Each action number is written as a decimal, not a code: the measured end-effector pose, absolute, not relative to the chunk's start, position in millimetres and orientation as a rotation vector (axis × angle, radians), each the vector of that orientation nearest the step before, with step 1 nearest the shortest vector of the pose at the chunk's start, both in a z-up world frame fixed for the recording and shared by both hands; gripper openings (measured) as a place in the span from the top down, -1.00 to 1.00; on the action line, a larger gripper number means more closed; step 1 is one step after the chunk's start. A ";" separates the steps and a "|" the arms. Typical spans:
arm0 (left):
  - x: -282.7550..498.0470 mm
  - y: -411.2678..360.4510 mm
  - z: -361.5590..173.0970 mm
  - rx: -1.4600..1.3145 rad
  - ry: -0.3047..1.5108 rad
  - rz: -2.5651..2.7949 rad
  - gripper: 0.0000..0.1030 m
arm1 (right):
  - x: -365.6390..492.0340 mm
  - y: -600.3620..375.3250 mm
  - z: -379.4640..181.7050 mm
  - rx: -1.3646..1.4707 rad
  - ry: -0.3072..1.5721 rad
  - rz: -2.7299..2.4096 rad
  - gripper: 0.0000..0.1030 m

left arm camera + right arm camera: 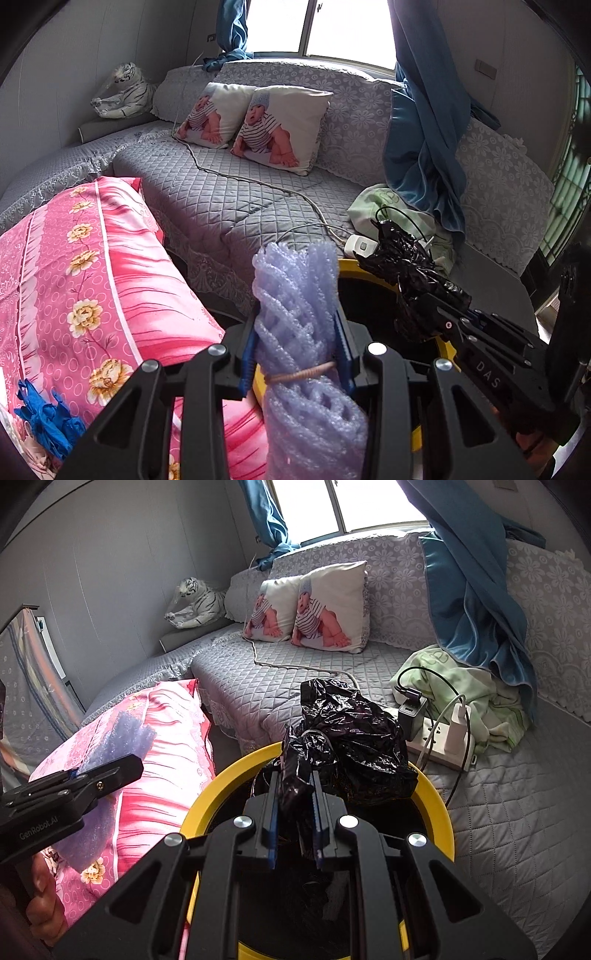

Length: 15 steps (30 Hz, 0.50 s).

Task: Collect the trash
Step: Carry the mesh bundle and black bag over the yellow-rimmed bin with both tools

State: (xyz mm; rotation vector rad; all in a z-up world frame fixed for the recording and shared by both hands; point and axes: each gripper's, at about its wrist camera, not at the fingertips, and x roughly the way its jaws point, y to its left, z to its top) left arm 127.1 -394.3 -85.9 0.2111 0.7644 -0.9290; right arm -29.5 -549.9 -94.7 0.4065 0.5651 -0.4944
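**A:** Trash first. What does each claw have?

**B:** The left gripper [297, 328] is clamped on a bundle of lilac foam netting [299, 295], tied round with a pale rubber band [301, 373]. The netting stands upright between the blue pads and hangs down past them, just beside the left rim of the yellow bin [436, 805].

**A:** And the other?

**B:** The right gripper [295, 775] is closed on a crumpled black plastic bag [351, 738]. Most of the bag bulges up over the far rim of the bin — only a pinched fold sits between the fingers. The bin's inside is dark, and I cannot tell what lies in it.

**A:** Are the two loads touching?

**B:** No. In the left wrist view the bag is to the right of the netting, with the bin's opening between them.

**A:** What surrounds the bin?

**B:** A pink floral quilt [92, 288] lies against its left side, with a scrap of blue material [44, 417] — possibly gloves — near the quilt's near-left corner. Behind and to the right is a grey quilted sofa [498, 830]. A white power strip [439, 749] rests on the sofa's front edge just behind the bag, with a dark charger [412, 712] and a white one [458, 723] plugged in, and a green cloth [465, 686] is heaped beside it.

**A:** Farther back?

**B:** Two baby-print cushions [258, 125] lean on the sofa's backrest, a cable [240, 177] trails across the seat, a blue curtain [424, 140] drapes onto the right end, and a plush white tiger [123, 92] sits at the far-left corner.
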 end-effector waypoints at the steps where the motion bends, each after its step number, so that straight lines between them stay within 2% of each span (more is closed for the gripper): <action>1: 127.0 -397.2 -89.4 0.219 0.770 -0.930 0.36 | -29.9 -551.4 -97.2 0.411 0.570 -0.497 0.74; 15: 125.9 -415.3 -116.4 0.254 0.841 -0.953 0.35 | -30.8 -563.0 -120.8 0.461 0.620 -0.501 0.73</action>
